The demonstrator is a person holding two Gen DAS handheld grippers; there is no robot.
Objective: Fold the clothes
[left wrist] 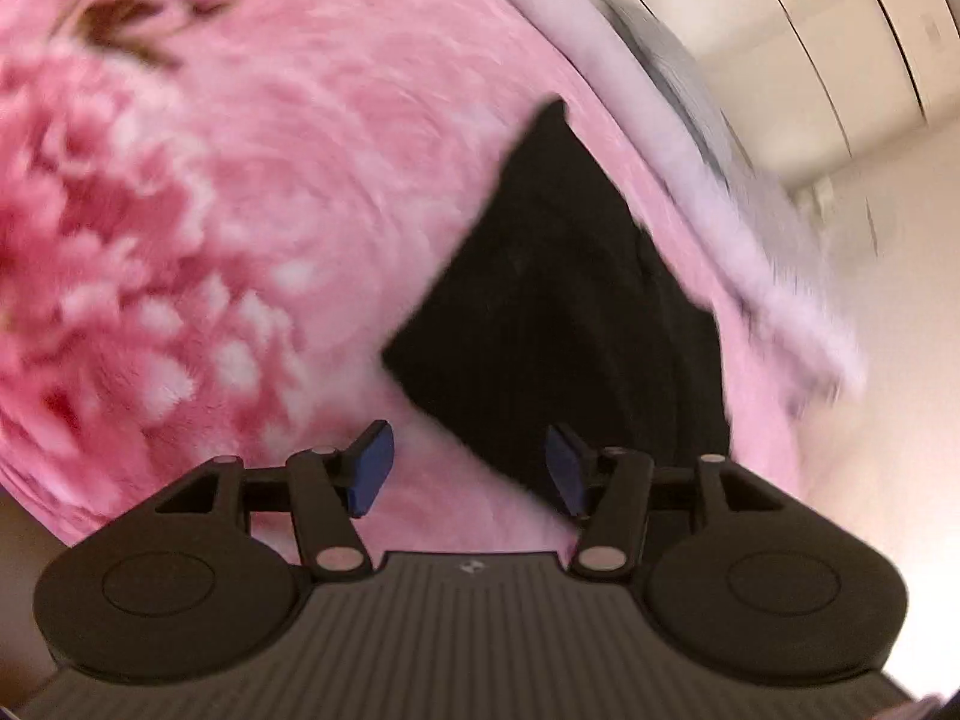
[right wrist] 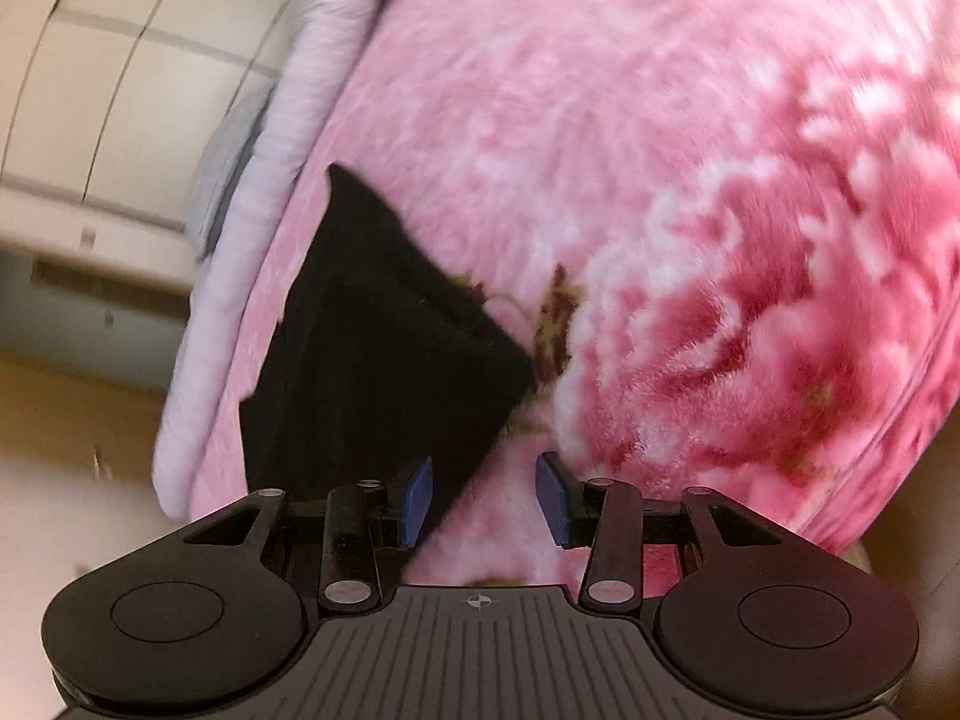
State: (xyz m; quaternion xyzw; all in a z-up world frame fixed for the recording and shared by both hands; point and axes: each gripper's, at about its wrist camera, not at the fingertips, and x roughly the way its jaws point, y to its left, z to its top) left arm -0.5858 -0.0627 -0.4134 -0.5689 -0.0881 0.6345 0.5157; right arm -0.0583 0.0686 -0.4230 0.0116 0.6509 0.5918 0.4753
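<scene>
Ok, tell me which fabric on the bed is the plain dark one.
The black garment, folded flat near the bed's edge. The pink flowered blanket beneath it is patterned, and the pale lilac border along the edge is light.

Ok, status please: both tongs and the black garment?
Left tongs open, empty. Right tongs open, empty. Black garment lying on pink blanket, not gripped. Nothing in the way.

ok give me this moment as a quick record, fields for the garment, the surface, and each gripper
garment: black cloth, folded flat, corners showing
surface: pink floral blanket with pale border
garment position: near the blanket's bordered edge
left gripper: open, holding nothing, above the cloth's near edge
right gripper: open, holding nothing, beside the cloth's near corner
image quality: motion blur in both views
</scene>
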